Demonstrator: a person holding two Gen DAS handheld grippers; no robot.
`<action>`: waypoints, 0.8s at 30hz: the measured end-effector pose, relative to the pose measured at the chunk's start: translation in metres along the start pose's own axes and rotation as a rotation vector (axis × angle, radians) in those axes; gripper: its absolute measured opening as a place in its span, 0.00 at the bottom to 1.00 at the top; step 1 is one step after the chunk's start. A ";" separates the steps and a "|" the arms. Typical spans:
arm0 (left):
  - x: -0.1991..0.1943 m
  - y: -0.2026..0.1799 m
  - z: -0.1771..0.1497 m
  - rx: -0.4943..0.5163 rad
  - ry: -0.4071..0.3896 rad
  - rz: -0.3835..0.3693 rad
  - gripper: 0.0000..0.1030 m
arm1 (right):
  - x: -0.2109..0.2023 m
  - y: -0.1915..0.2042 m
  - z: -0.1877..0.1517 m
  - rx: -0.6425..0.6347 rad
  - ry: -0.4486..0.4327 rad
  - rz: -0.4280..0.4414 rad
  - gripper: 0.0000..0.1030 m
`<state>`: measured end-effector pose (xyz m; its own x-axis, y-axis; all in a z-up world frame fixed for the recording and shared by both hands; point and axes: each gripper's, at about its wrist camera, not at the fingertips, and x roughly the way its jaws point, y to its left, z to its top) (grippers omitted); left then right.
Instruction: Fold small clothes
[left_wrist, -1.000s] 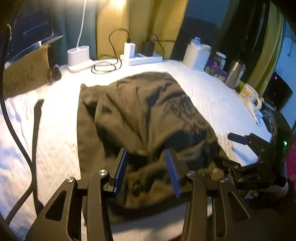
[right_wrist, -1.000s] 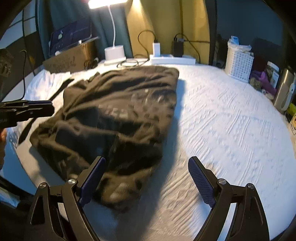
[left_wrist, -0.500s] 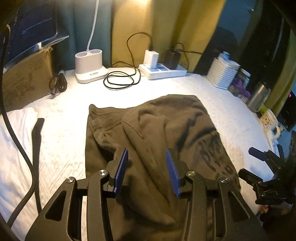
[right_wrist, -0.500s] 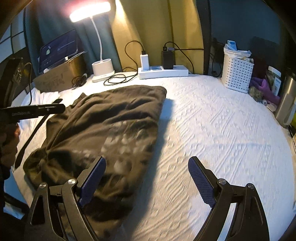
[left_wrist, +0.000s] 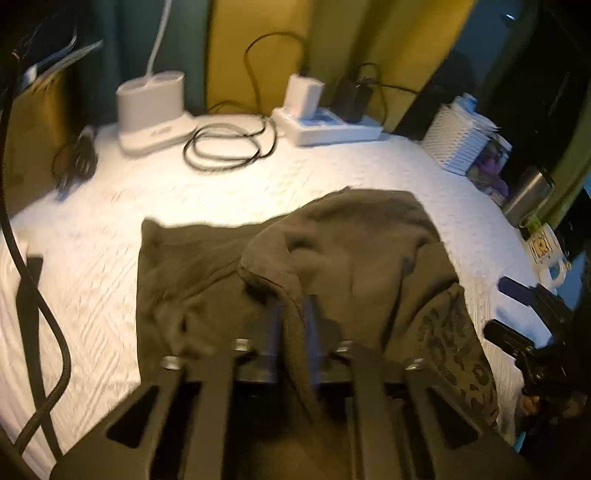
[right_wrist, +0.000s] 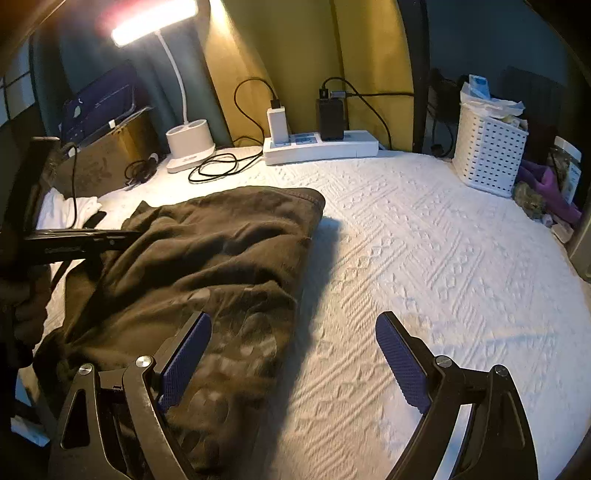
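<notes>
1. The left gripper has just closed; its jaws now pinch a raised fold of the garment.
2. The garment (dark brown, with a faint print on one part) lies crumpled on the white cover, toward its left side, its far edge short of the coiled cable.
3. The right gripper hangs with jaws wide apart and nothing between the pads; its left finger is over the garment's near edge, its right over bare cover.
4. A white basket stands far right.

Two close downward wrist views, shared garment
</notes>
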<state>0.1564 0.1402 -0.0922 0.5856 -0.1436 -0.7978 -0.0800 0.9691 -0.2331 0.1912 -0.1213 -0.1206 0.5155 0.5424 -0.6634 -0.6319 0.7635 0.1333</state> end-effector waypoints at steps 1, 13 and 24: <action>-0.002 0.001 0.001 0.001 -0.005 -0.010 0.03 | 0.004 0.000 0.002 -0.001 0.006 0.001 0.89; -0.050 0.038 0.017 -0.010 -0.111 0.001 0.03 | 0.035 0.014 0.037 -0.001 0.007 0.085 0.89; -0.029 0.061 0.005 -0.047 -0.076 -0.036 0.03 | 0.106 -0.026 0.078 0.194 0.115 0.222 0.39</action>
<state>0.1386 0.2047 -0.0808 0.6482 -0.1608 -0.7443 -0.0948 0.9528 -0.2884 0.3073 -0.0562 -0.1365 0.3016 0.6688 -0.6796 -0.5941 0.6893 0.4147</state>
